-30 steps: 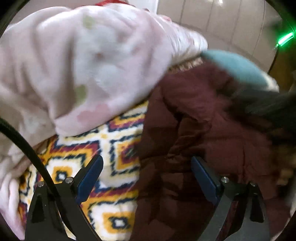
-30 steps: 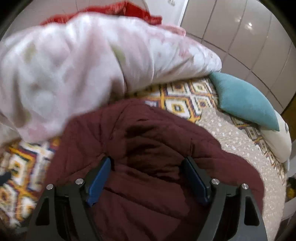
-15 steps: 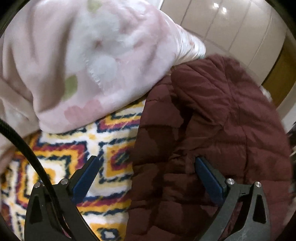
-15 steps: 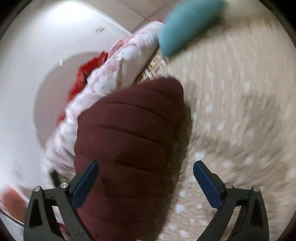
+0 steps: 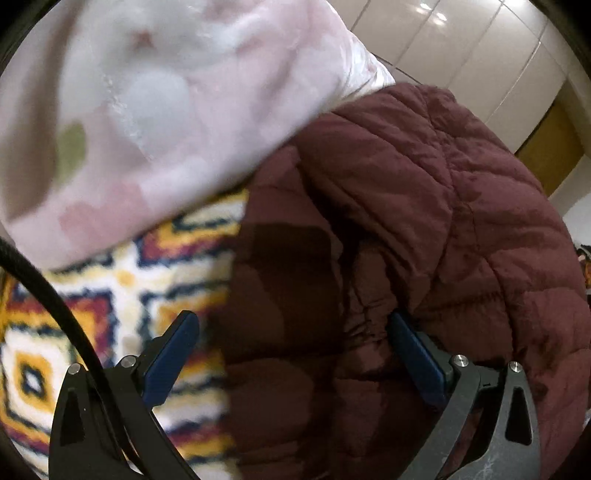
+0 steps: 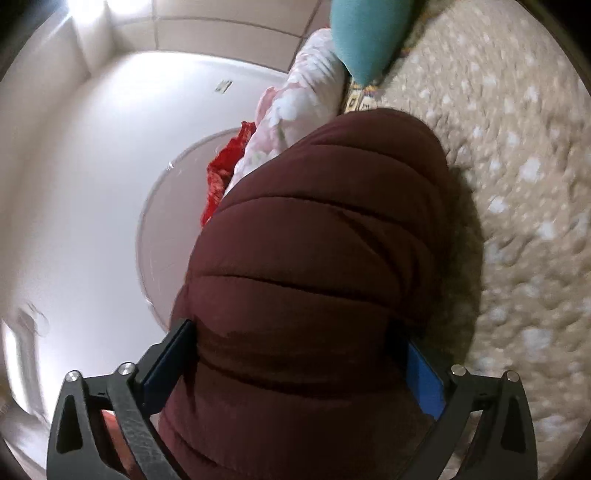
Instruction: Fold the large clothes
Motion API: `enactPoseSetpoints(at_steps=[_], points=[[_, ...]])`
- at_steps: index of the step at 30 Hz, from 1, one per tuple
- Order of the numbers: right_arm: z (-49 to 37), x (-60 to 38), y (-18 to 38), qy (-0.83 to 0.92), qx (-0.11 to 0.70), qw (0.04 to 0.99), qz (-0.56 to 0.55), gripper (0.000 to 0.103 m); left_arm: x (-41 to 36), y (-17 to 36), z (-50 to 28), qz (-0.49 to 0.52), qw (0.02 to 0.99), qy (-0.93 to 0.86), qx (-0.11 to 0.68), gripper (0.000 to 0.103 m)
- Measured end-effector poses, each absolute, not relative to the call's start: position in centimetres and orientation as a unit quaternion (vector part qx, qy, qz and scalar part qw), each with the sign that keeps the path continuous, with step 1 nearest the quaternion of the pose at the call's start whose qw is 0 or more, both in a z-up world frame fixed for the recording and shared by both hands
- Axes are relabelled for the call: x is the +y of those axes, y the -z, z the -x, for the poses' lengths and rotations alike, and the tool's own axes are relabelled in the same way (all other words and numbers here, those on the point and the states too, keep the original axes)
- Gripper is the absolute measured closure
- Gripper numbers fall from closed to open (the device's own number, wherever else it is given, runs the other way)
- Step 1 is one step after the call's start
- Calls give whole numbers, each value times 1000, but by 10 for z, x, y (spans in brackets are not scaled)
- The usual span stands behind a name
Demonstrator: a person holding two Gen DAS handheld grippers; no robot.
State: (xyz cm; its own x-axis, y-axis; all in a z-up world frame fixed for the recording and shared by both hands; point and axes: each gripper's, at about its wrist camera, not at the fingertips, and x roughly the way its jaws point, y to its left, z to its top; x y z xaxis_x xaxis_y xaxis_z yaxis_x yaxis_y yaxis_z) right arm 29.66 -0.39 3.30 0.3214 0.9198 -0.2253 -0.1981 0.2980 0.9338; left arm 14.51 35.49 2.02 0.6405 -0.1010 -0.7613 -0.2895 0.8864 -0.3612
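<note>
Jacket (image 5: 424, 229): maroon quilted cloth, puffy, faint sheen. Blanket (image 5: 155, 110): pale pink cloth, soft, at 11 o'clock. Bedspread (image 5: 122, 295): patterned woven cloth, matt. Cover (image 6: 517, 184): beige nubbly cloth, rough. Pillow (image 6: 365, 33): teal matt cloth. Cupboard doors (image 5: 461, 48): glossy

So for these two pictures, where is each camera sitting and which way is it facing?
Left wrist: on the left gripper, tilted down at the maroon puffer jacket, the patterned blanket and the pink quilt; both blue-padded fingers and a black cable show.
Right wrist: on the right gripper, rolled sideways, looking along the bed past the jacket to a teal pillow; both fingers show.
Shared: the jacket, the quilt, the blanket. Both jaws stand wide, the jacket between them.
</note>
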Motion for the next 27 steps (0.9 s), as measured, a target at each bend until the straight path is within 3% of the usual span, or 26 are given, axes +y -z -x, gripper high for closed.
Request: enactPoseSetpoints(at_steps=[4, 13, 18, 23, 27], points=[[-295, -23, -55, -430, 397, 680, -441, 13, 311, -40, -144, 197, 885, -20, 421, 2], [-251, -184, -83, -420, 310, 698, -490, 14, 151, -77, -159, 130, 895, 95, 417, 4], [-222, -292, -54, -248, 351, 762, -484, 9, 45, -69, -172, 87, 899, 116, 414, 3], [-183, -340, -106, -131, 332, 851, -384, 9, 42, -89, -157, 156, 894, 145, 395, 3], [-152, -306, -181, -120, 315, 909, -243, 9, 85, -111, -129, 192, 900, 116, 374, 3]])
